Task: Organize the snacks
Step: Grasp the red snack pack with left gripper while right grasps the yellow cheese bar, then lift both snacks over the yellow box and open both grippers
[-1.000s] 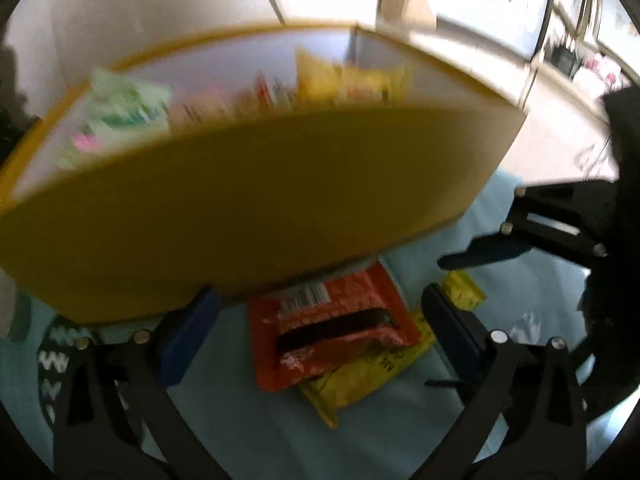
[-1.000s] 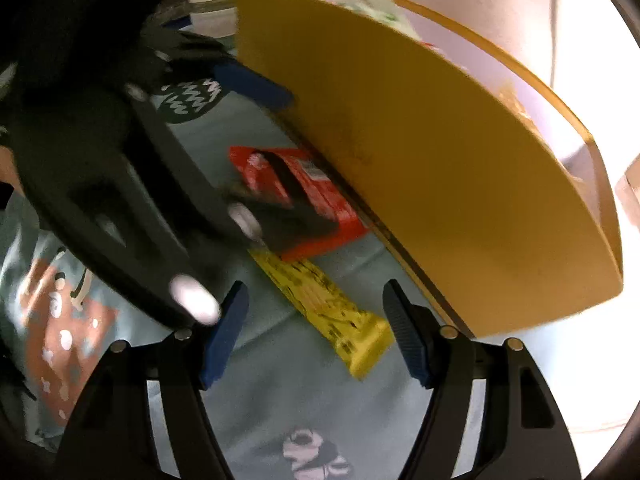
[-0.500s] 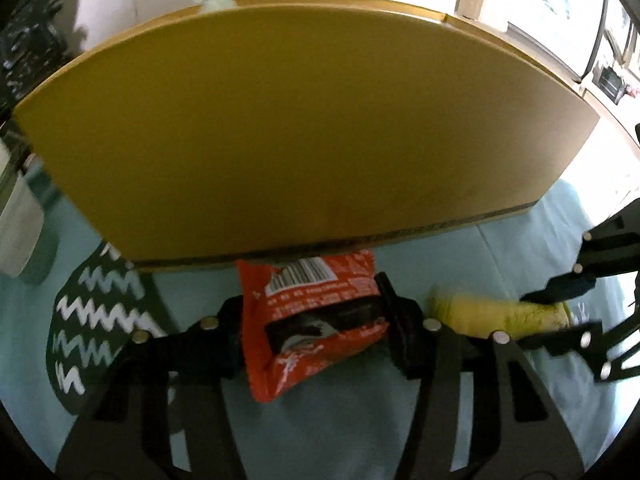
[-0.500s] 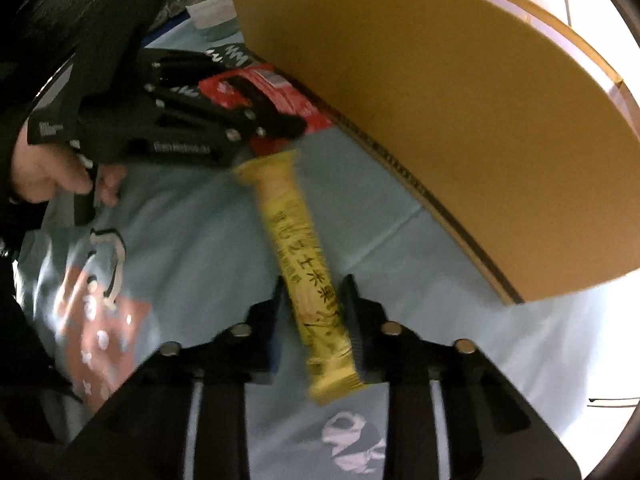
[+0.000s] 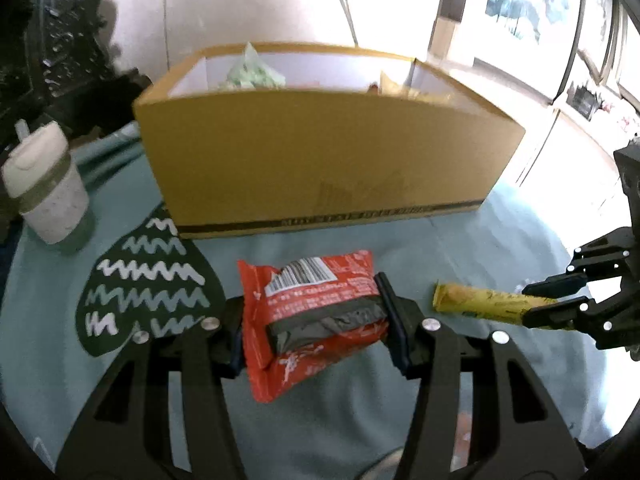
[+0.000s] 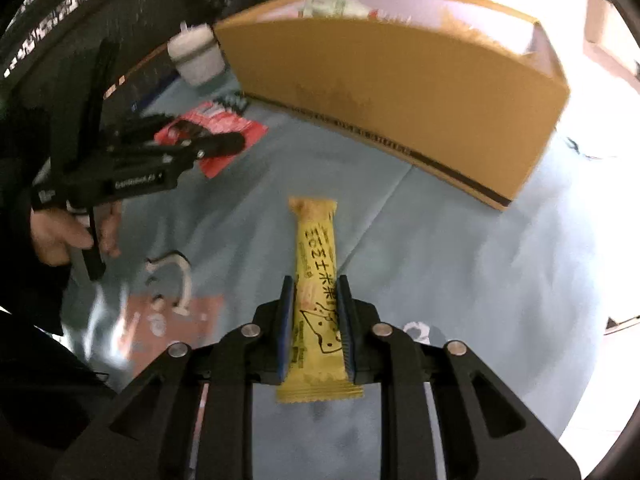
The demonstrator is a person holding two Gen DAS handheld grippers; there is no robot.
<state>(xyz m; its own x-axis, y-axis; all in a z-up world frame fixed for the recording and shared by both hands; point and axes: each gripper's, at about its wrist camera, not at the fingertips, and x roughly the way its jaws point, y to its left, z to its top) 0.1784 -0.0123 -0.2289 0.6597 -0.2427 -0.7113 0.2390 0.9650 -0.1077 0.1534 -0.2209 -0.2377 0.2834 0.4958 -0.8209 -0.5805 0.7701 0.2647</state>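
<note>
My left gripper [image 5: 314, 326] is shut on a red snack packet [image 5: 312, 308], which hangs a little above the teal cloth. The same left gripper [image 6: 224, 142] and red packet [image 6: 216, 120] show at the left of the right wrist view, with a hand [image 6: 60, 232] on the handle. My right gripper [image 6: 314, 322] is shut on a long yellow snack bar [image 6: 316, 264] that points toward the box. In the left wrist view the right gripper [image 5: 538, 300] holds that yellow bar [image 5: 476, 302] at the right. A yellow cardboard box [image 5: 320, 160] with several snacks inside stands behind both.
A white lidded cup [image 5: 44, 188] stands left of the box, also seen as the cup [image 6: 196, 56] in the right wrist view. The teal tablecloth [image 5: 480, 248] carries a dark zigzag print [image 5: 148, 284] and a reddish print [image 6: 168, 320].
Both grippers closed on their snacks, the left on the red packet, the right on the yellow bar, then lifted and drew back from the box, which now looks farther away.
</note>
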